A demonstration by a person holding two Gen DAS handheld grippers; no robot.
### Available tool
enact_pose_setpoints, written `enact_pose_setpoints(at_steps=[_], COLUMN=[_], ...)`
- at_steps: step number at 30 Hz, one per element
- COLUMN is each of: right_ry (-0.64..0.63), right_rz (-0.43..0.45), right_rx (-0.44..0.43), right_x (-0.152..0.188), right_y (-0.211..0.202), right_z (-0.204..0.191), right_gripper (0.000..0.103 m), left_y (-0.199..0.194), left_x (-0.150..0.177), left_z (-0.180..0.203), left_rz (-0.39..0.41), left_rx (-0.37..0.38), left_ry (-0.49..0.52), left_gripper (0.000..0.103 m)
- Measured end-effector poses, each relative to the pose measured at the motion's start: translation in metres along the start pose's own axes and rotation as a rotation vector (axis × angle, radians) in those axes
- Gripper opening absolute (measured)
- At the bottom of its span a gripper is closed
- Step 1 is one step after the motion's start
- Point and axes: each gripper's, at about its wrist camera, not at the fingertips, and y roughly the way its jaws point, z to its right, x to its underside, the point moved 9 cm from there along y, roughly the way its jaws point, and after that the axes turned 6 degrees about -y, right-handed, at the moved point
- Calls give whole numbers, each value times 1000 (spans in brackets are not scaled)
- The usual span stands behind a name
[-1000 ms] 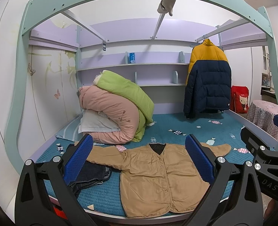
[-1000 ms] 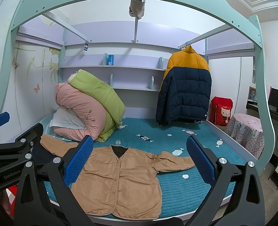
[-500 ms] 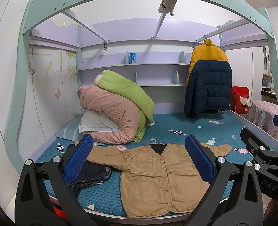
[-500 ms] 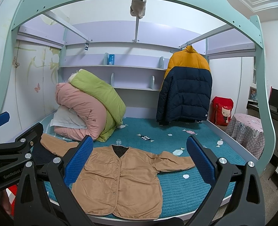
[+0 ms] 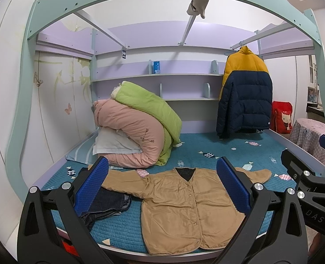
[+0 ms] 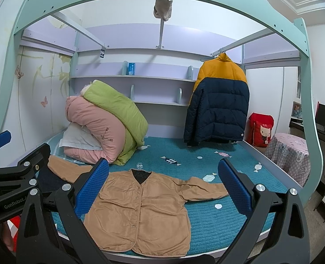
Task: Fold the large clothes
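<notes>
A tan button-front jacket (image 5: pixel 182 209) lies flat, front up, sleeves spread, at the near edge of the teal bed (image 5: pixel 197 151); it also shows in the right wrist view (image 6: pixel 145 211). My left gripper (image 5: pixel 162 189) is open and empty, held in front of the bed above the jacket's near hem. My right gripper (image 6: pixel 164 189) is open and empty, at a similar distance. Each gripper shows at the edge of the other's view: the right one (image 5: pixel 312 180), the left one (image 6: pixel 15 176).
Dark jeans (image 5: pixel 107 206) lie under the jacket's left sleeve. Rolled pink and green quilts (image 5: pixel 138 127) and a pillow sit at the back left. A yellow-navy puffer coat (image 5: pixel 243 96) hangs at the right. A covered stool (image 6: pixel 290 154) and red bag (image 6: pixel 261 129) stand beside the bed.
</notes>
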Motion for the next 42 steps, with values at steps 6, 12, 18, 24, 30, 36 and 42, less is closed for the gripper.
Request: enact_pose_setpoints(at_steps=[6, 12, 18, 24, 30, 36, 42], right_ry=[0, -1, 2, 8, 0, 8, 33], right_rz=[-4, -13, -42, -102, -204, -346, -468], right_rx=[0, -3, -12, -37, -51, -91, -165], right_x=[1, 5, 11, 23, 50, 96, 141], right_y=[0, 5, 24, 58, 109, 179, 254], right_z=[-2, -12, -19, -26, -34, -54, -90], right_gripper=[96, 96, 96, 96, 96, 96, 96], left_y=[0, 4, 31, 64, 120, 199, 283], left_x=[0, -1, 7, 21, 49, 94, 158], left_z=[0, -2, -7, -7, -10, -25, -59], left_rz=[-3, -12, -36, -84, -171, -274, -406], left_rx=[-1, 4, -1, 2, 48, 77, 106], left_ry=[-1, -7, -5, -9, -36, -43, -30], left_gripper=[98, 98, 98, 98, 98, 98, 98])
